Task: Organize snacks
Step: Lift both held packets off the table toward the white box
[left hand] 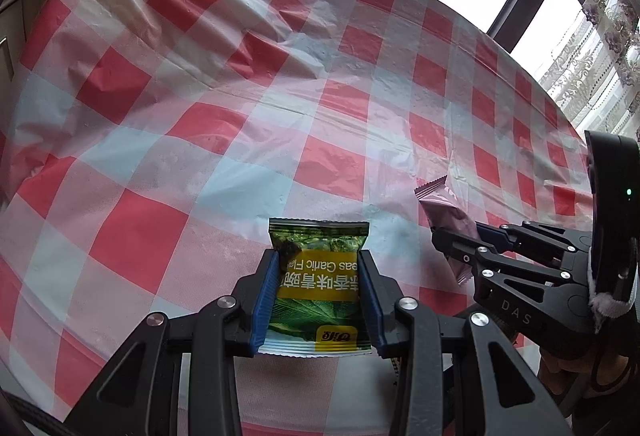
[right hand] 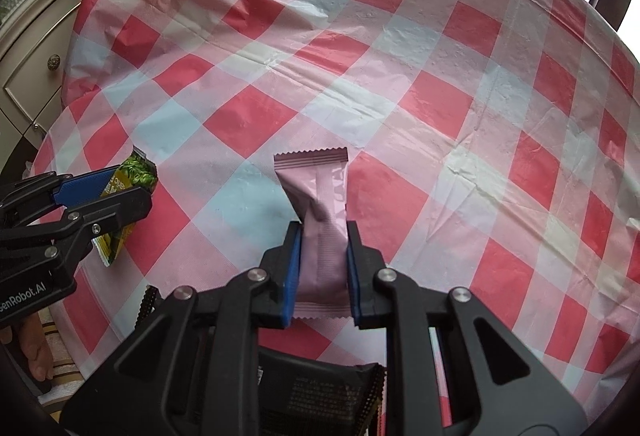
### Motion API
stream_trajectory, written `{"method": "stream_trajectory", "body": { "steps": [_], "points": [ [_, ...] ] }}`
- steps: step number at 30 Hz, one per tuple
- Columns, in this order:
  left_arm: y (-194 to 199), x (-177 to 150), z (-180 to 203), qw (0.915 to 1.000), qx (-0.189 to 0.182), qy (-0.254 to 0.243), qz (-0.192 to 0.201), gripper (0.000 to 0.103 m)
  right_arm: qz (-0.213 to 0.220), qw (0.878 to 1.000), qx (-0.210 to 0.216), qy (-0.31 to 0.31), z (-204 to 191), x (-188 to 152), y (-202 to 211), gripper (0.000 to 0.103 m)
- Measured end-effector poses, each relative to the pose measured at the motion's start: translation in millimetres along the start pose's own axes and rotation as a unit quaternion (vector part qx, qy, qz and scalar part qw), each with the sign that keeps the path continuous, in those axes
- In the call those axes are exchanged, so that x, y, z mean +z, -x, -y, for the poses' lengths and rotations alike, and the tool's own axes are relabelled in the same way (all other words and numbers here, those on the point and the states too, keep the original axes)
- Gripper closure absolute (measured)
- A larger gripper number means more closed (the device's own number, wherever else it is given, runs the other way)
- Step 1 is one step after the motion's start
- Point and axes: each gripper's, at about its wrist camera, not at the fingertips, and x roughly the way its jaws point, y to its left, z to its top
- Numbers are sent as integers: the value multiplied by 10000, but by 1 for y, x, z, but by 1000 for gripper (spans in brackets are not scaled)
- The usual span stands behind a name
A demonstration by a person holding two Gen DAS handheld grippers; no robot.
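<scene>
left gripper (left hand: 320, 288) clamped on green packet (left hand: 316, 276), right gripper (right hand: 323, 268) clamped on pink packet (right hand: 320, 220), both apparently clear of checked cloth (left hand: 200, 116)

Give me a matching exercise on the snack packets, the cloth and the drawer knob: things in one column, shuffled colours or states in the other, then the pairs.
Things:
1. green snack packet
2. pink snack packet
3. tablecloth
4. drawer knob

Descriptions:
A. red and white checks
B. held in the right gripper
C. on a cream cabinet front, at the left edge of the right wrist view
D. held in the left gripper

Pairs: 1-D, 2-B, 3-A, 4-C
</scene>
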Motion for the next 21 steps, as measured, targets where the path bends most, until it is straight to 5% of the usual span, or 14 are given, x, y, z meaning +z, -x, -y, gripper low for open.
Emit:
{"method": "stream_trajectory", "body": {
  "steps": [21],
  "points": [
    [39, -21, 47, 9982, -358, -468, 117, 63, 569, 9934, -396, -915, 9, -65, 92, 79]
  ]
}}
